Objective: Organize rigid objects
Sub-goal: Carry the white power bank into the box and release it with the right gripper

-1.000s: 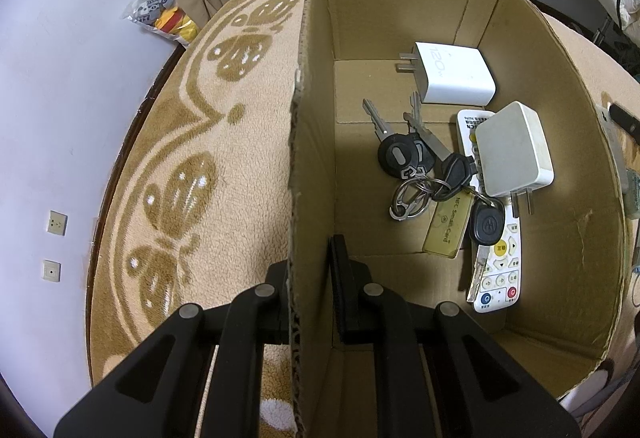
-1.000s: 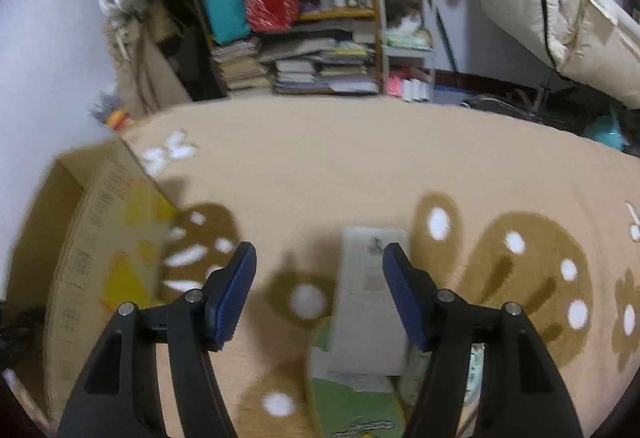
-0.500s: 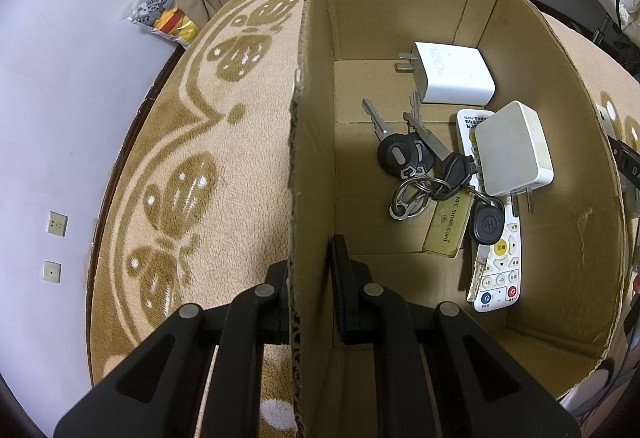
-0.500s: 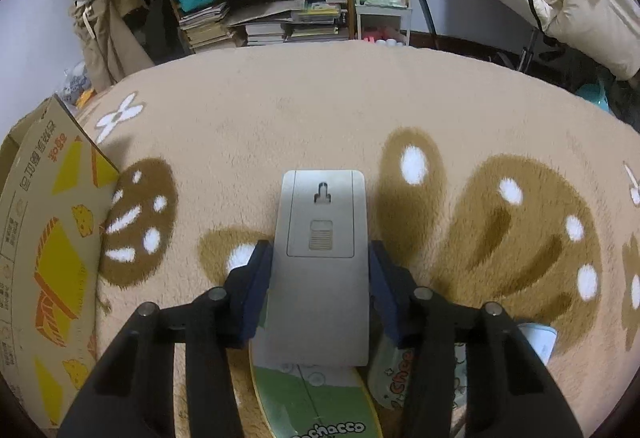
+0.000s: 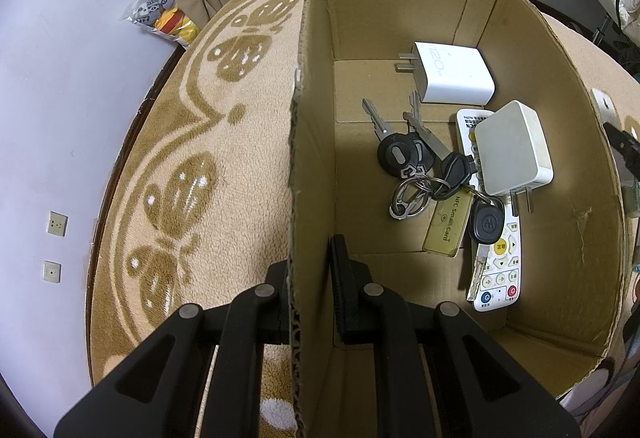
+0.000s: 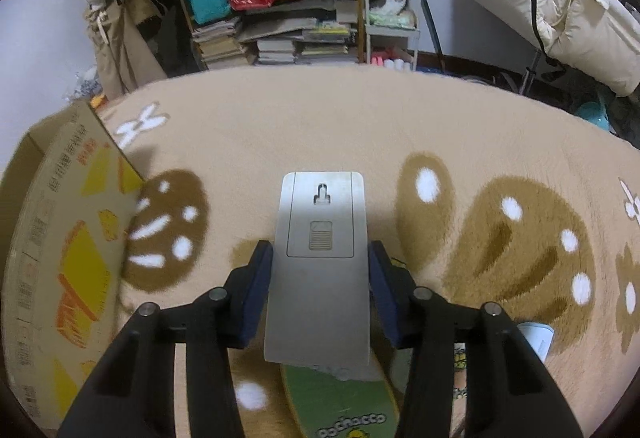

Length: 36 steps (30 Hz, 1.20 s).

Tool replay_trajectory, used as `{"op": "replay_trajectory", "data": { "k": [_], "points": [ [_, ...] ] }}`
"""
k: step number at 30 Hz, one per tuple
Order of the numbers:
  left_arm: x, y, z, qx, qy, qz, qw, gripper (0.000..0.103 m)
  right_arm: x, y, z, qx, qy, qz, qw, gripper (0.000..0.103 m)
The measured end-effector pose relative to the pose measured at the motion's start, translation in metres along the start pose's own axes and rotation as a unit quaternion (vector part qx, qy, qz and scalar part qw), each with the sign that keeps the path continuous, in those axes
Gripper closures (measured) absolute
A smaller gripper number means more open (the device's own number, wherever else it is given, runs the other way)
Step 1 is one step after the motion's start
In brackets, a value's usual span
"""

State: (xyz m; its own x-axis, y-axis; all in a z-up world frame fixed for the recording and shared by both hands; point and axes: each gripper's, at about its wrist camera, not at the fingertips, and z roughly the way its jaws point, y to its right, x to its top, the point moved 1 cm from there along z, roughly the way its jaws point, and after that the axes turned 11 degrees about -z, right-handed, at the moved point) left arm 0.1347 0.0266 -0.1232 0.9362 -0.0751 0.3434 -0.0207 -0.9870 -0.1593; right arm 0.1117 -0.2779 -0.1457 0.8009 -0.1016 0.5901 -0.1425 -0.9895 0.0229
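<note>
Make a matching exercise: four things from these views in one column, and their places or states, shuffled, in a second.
1. left gripper
2. grey remote
3. white charger
4. white remote

A. partly under the keys
B. clamped in the right gripper
C. far end of the cardboard box floor
D. pinching the box wall

Pairs: 1-D, 2-B, 3-C, 4-A

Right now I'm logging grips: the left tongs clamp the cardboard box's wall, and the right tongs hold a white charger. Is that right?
Not quite. The right tongs hold a grey remote, back side up, as the right wrist view shows. Both white chargers lie inside the cardboard box. The left tongs do clamp the box's wall.
</note>
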Motion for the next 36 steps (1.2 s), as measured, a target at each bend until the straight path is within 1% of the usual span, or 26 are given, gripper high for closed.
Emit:
{"op": "replay_trajectory", "data": {
  "k": [5, 10, 20, 29, 36],
  "points": [
    [0.0, 0.0, 0.001, 0.0, 0.0, 0.0, 1.0, 0.091, 0.012, -0.014, -0.018, 0.024, 0.025, -0.006, 0.999, 0.052],
    [0.0, 0.0, -0.001, 0.0, 0.0, -0.001, 1.0, 0.091, 0.025, -0.038, -0.041, 0.054, 0.055, -0.02, 0.997, 0.052],
    [0.0, 0.0, -0.001, 0.0, 0.0, -0.001, 1.0, 0.091, 0.047, -0.096, -0.077, 0.122, 0.097, -0.059, 0.986, 0.052],
    [0.0, 0.001, -0.001, -0.001, -0.001, -0.002, 1.0, 0.091, 0.051, -0.145, -0.086, 0.167, 0.102, -0.092, 0.976, 0.052],
    [-0.001, 0.002, -0.002, -0.003, -0.001, -0.003, 1.0, 0.091, 0.042, -0.164, -0.082, 0.186, 0.092, -0.109, 0.972, 0.052]
  ]
}}
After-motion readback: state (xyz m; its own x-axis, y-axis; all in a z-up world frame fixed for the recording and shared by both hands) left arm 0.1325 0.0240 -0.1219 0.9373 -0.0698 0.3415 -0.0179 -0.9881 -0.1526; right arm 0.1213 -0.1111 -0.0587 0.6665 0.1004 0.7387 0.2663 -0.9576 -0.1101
